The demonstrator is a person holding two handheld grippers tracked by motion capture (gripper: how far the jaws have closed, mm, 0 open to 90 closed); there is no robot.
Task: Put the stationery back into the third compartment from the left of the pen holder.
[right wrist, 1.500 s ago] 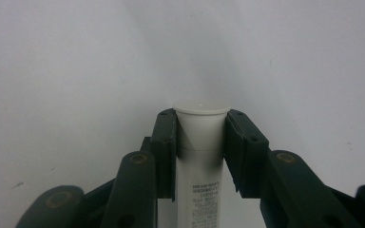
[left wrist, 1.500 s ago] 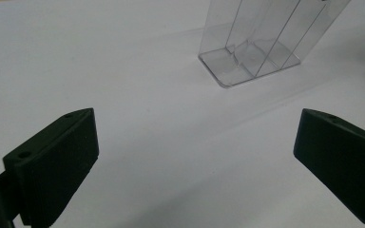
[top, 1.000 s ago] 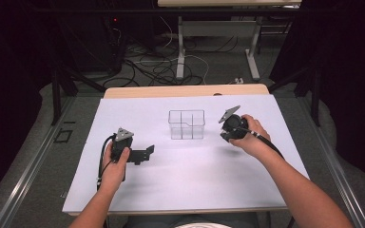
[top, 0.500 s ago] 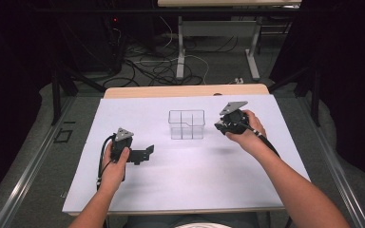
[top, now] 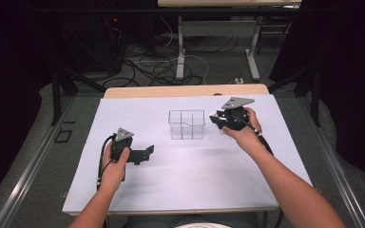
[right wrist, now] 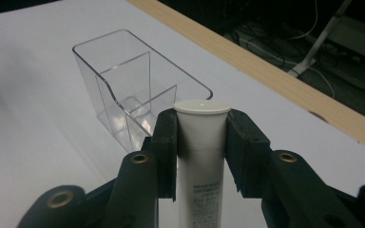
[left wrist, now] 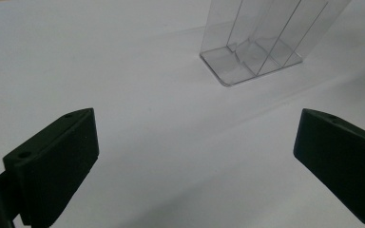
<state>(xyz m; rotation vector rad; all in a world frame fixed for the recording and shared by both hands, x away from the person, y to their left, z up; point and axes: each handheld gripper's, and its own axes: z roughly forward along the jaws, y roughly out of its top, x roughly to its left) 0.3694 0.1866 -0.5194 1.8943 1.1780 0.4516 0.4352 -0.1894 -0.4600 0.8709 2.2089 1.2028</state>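
Note:
A clear plastic organiser box with inner dividers stands in the middle of the white table sheet. My right gripper hovers just right of the box, shut on a white capped tube. In the right gripper view the tube stands upright between the pads, its cap near the clear box. My left gripper rests low on the sheet at the left, open with nothing between its fingers. The clear box lies ahead of it.
A wooden table edge runs behind the white sheet. Beyond it are cables and desk legs on a dark floor. Bare sheet lies in front of the box and between the two hands.
My right gripper with the tube has shifted slightly toward the box and tilted. The left gripper has stayed where it was.

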